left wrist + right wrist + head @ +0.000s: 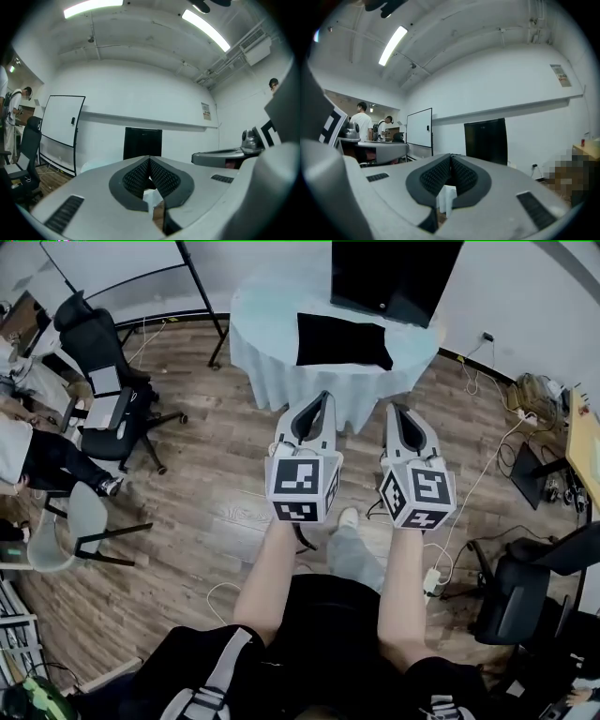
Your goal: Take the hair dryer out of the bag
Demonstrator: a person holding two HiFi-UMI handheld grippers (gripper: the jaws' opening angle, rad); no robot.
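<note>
Both grippers are held side by side at the middle of the head view, level and aimed up the frame at a round table (pixel 262 329) draped in a pale cloth. Seen from above, the left gripper (pixel 325 396) shows its two jaws drawn to one point, and its own view has the ribbed dark pads (pixel 138 177) meeting at the tip with nothing between them, so the left gripper (pixel 149 160) is closed and empty. On the other side, the right gripper (pixel 393 409) is the same: in the right gripper view the right gripper (pixel 451 156) has its pads (pixel 463 176) pressed together at the tip and carries nothing. A flat black bag (pixel 342 340) lies on the tablecloth in the upper middle of the head view, directly above the two gripper tips in the frame, apart from them and touched by neither. No hair dryer can be made out. Behind the bag, at the top edge of the frame, stands a black screen (pixel 394 277), which also shows dead ahead of the jaws in both gripper views. Wooden floor (pixel 206 507) fills the frame below the table, with dark office chairs (pixel 103 362) at the left.
</note>
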